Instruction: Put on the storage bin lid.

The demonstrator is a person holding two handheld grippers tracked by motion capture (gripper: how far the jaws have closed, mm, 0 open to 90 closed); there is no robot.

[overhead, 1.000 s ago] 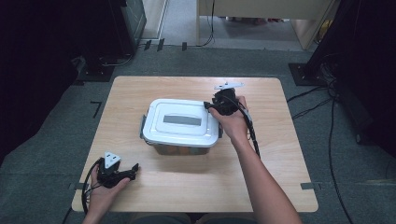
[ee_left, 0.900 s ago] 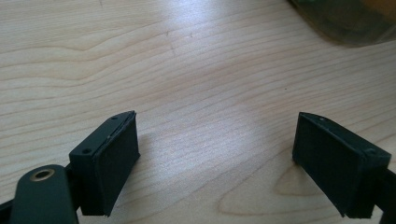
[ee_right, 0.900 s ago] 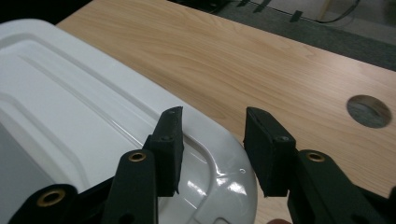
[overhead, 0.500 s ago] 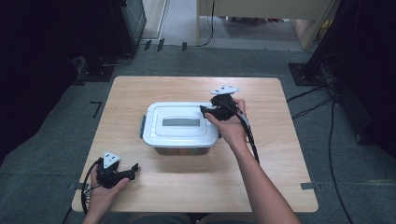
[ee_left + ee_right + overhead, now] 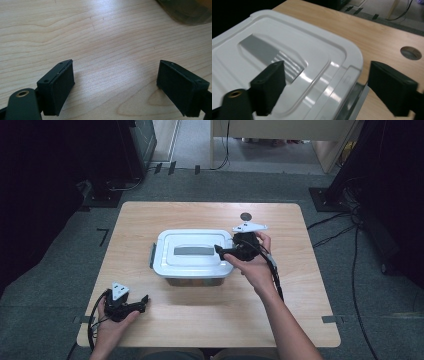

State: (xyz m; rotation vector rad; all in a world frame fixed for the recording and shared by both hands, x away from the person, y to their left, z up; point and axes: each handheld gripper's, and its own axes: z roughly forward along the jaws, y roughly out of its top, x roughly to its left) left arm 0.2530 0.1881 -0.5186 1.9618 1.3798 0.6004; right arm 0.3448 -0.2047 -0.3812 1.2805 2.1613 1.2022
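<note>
A clear storage box with a white lid (image 5: 192, 252) and a grey inset handle (image 5: 193, 251) sits mid-table. My right gripper (image 5: 220, 251) hovers at the box's right edge, pointing left over the lid. Its jaws have just been opening and stand wide. In the right gripper view, one jaw of the right gripper (image 5: 325, 87) is above the lid (image 5: 287, 42) and the other is beyond its rim, over the grey side latch (image 5: 358, 98); neither pad touches anything. My left gripper (image 5: 144, 301) rests near the table's front left, open over bare wood; its jaws (image 5: 116, 85) are empty.
The wooden table (image 5: 300, 285) has a round cable hole (image 5: 245, 216) behind the box, also seen as a hole (image 5: 411, 52) in the right gripper view. A grey latch (image 5: 152, 256) sticks out on the box's left side. Cables and dark equipment surround the table on the floor.
The right hand has slid along the box's right side toward the table's front, and its jaws have spread wider. The left hand and the box have stayed put.
</note>
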